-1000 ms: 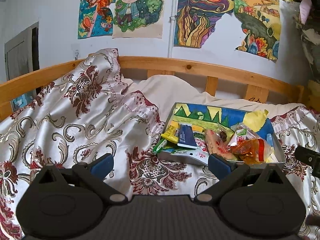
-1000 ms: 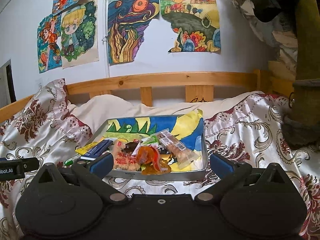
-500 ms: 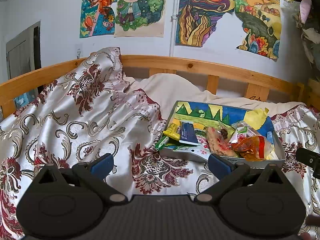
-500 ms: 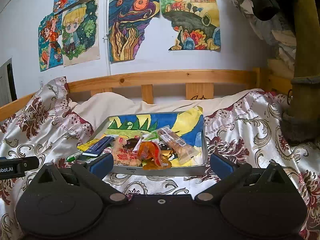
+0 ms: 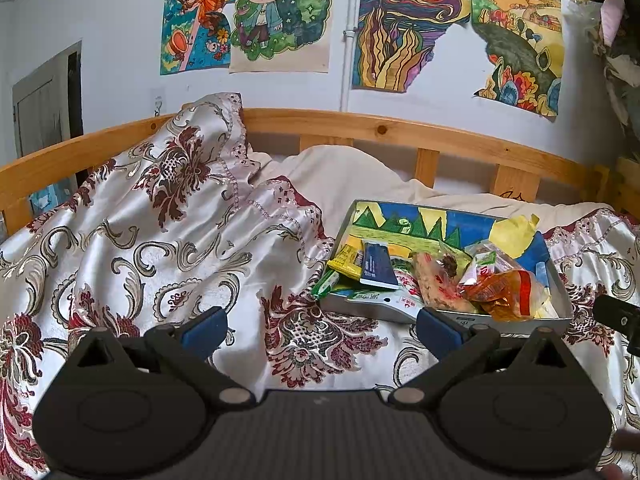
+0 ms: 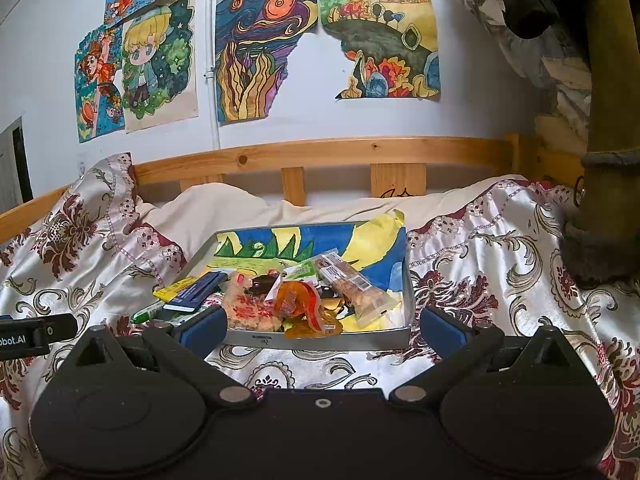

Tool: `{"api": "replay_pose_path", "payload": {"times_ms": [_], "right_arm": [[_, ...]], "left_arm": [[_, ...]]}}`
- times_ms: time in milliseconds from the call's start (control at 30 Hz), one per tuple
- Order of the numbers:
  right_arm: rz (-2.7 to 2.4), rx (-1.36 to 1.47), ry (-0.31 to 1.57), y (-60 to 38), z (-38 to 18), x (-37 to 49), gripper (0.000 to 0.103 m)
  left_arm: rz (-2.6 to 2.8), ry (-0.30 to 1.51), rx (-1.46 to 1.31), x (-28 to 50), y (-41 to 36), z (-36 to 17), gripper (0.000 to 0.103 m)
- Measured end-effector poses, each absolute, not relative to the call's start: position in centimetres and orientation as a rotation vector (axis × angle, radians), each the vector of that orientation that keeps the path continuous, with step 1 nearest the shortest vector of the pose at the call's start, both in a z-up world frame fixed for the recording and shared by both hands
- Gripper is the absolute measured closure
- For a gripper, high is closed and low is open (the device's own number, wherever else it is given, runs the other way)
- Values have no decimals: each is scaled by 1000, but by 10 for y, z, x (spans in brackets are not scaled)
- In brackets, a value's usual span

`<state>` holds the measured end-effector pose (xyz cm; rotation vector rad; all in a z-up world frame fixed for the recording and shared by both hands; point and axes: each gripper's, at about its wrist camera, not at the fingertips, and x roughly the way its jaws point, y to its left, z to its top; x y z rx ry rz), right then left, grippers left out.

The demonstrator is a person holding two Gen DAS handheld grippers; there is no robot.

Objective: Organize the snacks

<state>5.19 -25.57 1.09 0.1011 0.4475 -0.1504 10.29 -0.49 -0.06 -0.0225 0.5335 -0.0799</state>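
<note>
The left wrist view shows the left tongs [image 5: 320, 328] spread wide and empty, with the snack tray [image 5: 560, 280] ahead and to their right on the bed [image 5: 160, 248]. The right wrist view alone shows the tray [image 6: 408, 280] centred just ahead of the right tongs [image 6: 320, 326], likewise spread and empty; the snacks [image 6: 296, 300] lie heaped at its near end.

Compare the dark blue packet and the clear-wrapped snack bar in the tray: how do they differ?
The dark blue packet is opaque and lies at the tray's left edge, over a yellow packet. The clear-wrapped snack bar shows its contents and lies toward the right, on the tray's painted lining. Both are long, flat and untouched by either gripper.
</note>
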Motion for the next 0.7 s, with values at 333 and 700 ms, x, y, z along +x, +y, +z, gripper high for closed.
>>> {"api": "replay_pose_path", "payload": {"times_ms": [333, 700], "right_arm": [[-150, 102, 450, -257, 10, 52, 1], [-153, 108, 466, -256, 8, 53, 1]], "left_arm": [[-64, 549, -13, 105, -5, -3, 1], [-58, 565, 3, 106, -7, -4, 1]]}}
